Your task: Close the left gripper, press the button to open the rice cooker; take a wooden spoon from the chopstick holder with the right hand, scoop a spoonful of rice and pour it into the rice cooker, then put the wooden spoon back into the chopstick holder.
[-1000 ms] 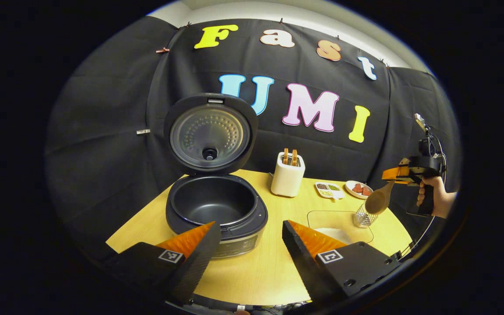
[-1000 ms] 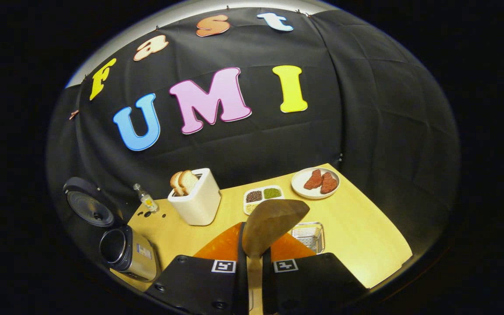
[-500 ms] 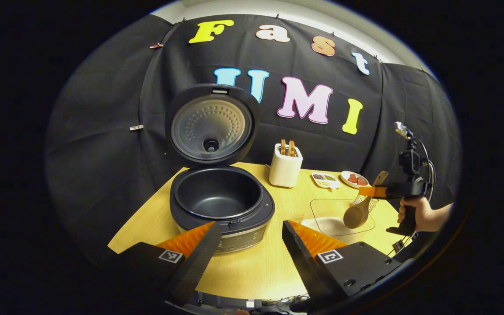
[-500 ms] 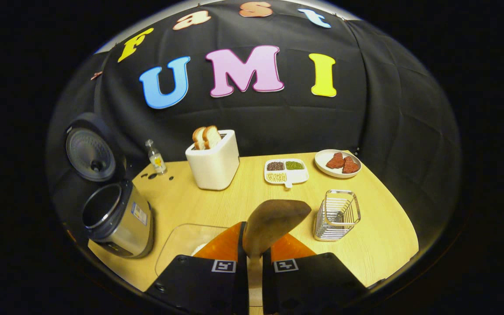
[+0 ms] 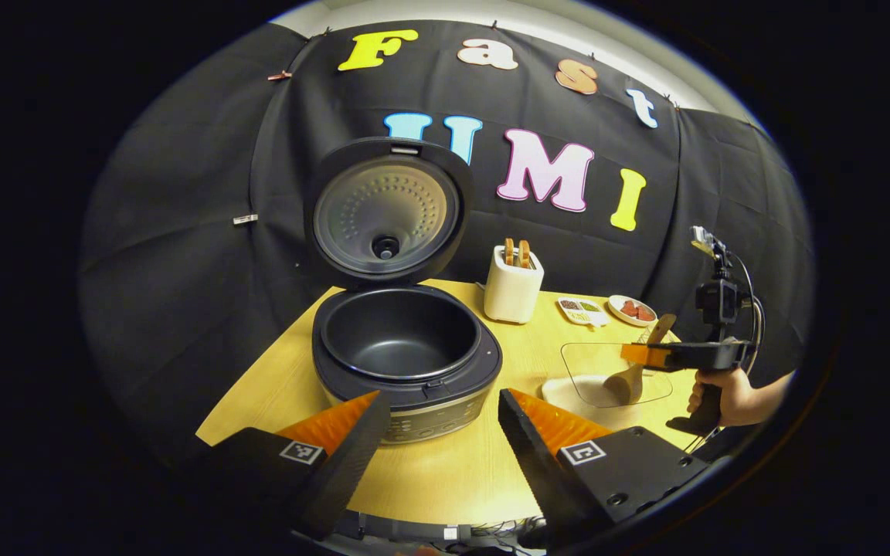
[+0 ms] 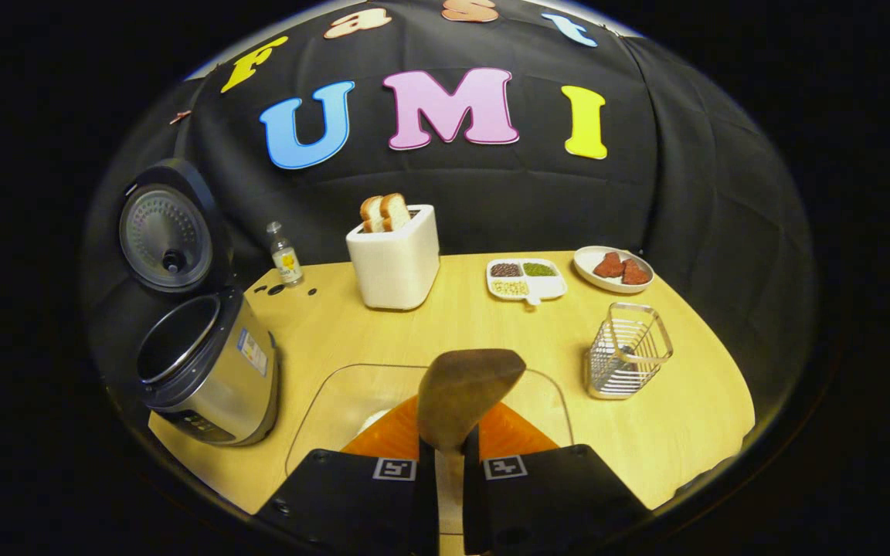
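Observation:
The rice cooker stands on the table with its lid raised and its dark inner pot bare. My left gripper is open just in front of the cooker, holding nothing. My right gripper is shut on the handle of the wooden spoon. In the left gripper view, the wooden spoon dips bowl-down into the glass bowl, near the white rice. The wire chopstick holder stands right of the glass bowl. The rice cooker sits at the left.
A white toaster with bread slices stands at the back. Near it are a small bottle, a divided dish of grains and a plate of meat. A hand holds the right gripper at the table's right edge.
The right gripper has come down and moved left from above the chopstick holder, bringing the spoon's bowl into the glass bowl. The left gripper has edged slightly nearer the cooker, still open.

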